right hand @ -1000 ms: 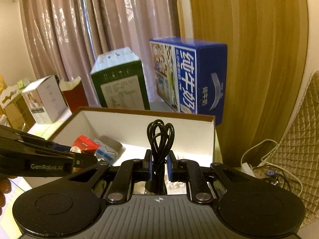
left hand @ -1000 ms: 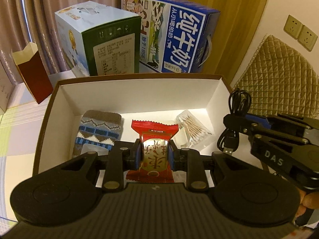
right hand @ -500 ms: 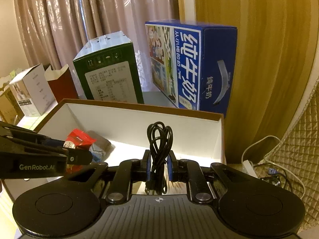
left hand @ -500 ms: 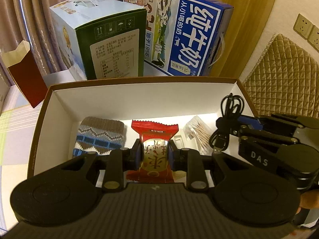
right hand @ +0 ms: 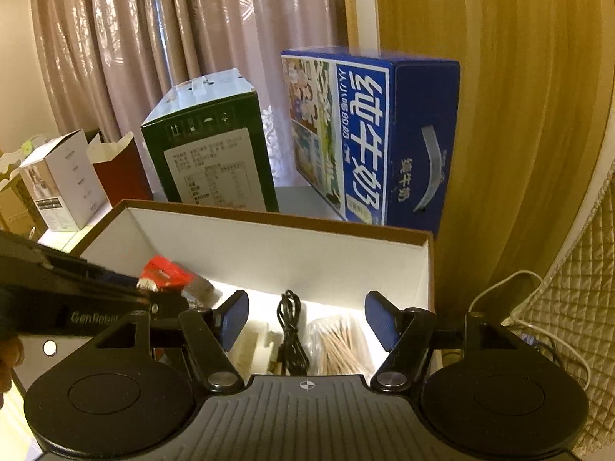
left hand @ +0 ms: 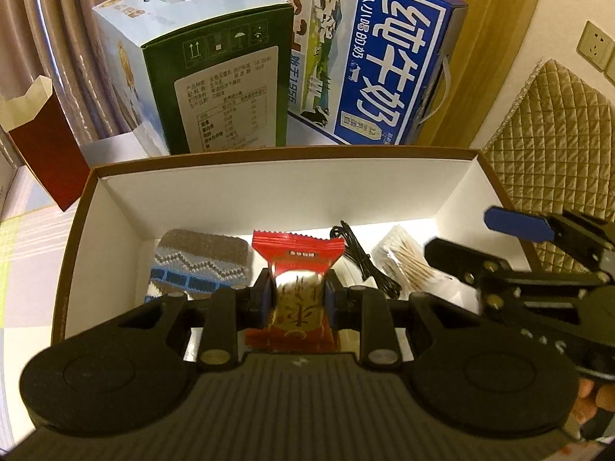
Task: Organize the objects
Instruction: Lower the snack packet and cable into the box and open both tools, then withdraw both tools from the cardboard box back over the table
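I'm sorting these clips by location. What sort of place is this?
Most likely a room in a home, perhaps a living room or bedroom. Long curtains hang behind the table, retail milk cartons stand stacked there, and a quilted chair cover sits below wall sockets.

Both tools are matte black plastic — ribbed central housing, a round disc at each side, silver pivot screws on the angled linkage bars. The left gripper (left hand: 298, 297) and right gripper (right hand: 305, 320) carry blue ridged pads (right hand: 234, 319). White lettering — "GenRobot" — marks one side.
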The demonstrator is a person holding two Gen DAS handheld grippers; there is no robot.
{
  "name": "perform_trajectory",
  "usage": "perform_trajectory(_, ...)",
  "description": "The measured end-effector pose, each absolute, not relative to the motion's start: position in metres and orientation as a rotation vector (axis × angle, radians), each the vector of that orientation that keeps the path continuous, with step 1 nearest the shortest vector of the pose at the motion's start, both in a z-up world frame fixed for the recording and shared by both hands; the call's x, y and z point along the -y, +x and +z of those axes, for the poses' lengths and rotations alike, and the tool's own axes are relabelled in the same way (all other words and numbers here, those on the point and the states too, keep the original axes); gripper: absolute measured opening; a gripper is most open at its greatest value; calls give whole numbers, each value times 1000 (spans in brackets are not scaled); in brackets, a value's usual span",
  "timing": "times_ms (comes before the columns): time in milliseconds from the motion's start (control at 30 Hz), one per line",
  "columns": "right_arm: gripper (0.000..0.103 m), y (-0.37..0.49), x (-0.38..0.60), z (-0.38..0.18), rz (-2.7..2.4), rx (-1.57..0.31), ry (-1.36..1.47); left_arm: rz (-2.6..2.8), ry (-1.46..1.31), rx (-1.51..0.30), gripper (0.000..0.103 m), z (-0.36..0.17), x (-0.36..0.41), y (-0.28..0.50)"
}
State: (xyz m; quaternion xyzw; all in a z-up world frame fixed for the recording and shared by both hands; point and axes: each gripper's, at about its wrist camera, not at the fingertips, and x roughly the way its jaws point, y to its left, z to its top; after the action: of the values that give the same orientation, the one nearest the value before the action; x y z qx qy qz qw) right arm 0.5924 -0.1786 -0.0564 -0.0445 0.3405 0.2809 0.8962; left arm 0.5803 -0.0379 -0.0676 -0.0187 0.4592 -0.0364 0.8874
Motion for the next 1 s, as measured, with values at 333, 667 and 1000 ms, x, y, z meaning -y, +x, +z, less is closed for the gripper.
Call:
perform_trajectory(333, 74, 579, 185, -52, 603, -714, -61, -62, -20, -930, 63, -62, 33, 581)
perform_trajectory(667, 91, 556, 192, -42, 628, -724, -25, -37, -35, -938, 82, -51, 28, 549)
perform_trajectory(1000, 99, 527, 201, -27, 634, -720, 19, -5, -84, -908, 84, -31, 14, 504)
